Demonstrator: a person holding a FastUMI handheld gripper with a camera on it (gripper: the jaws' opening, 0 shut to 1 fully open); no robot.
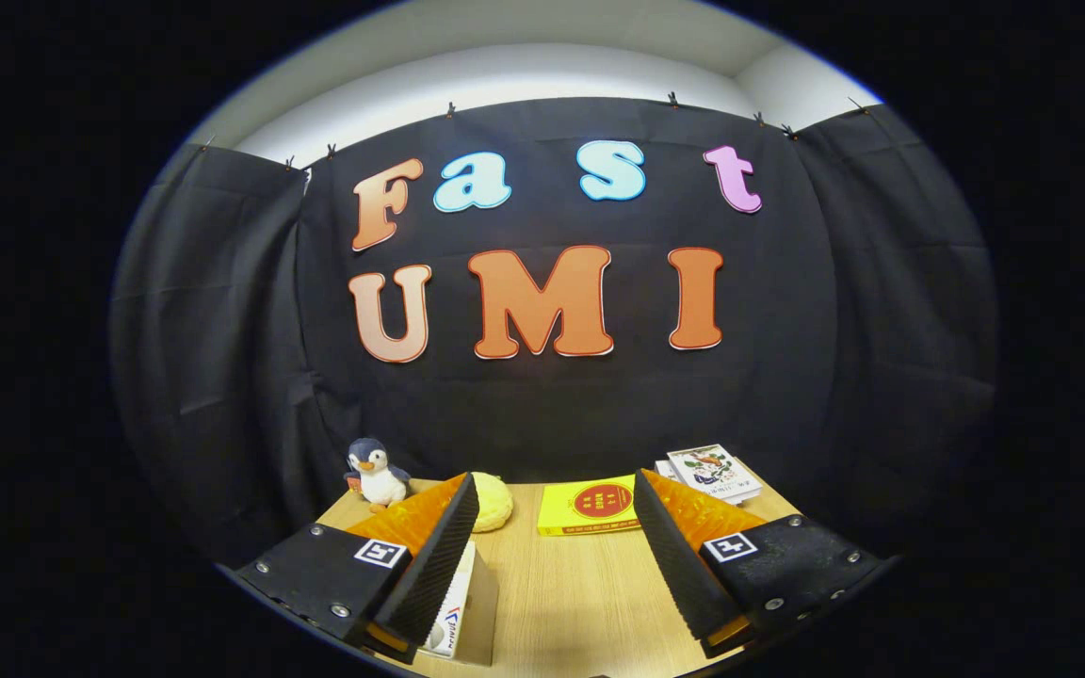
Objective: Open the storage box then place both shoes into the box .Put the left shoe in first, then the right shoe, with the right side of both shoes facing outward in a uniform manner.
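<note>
While the jaws (557,556) stand spread wide with nothing between them but bare tabletop (571,603), a cardboard box (467,607) sits just under the left jaw; no shoes can be made out. Beyond them lie a yellow book (590,508), a yellowish round cushion (493,501), a penguin toy (375,474) and stacked books (714,474)

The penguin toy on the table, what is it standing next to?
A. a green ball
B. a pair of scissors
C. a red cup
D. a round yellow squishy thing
D: the penguin toy stands at the far end of the table, near the black cloth, with the round yellow thing just beside it; the gripper is open, its fingers spread apart with bare table between them.
</note>
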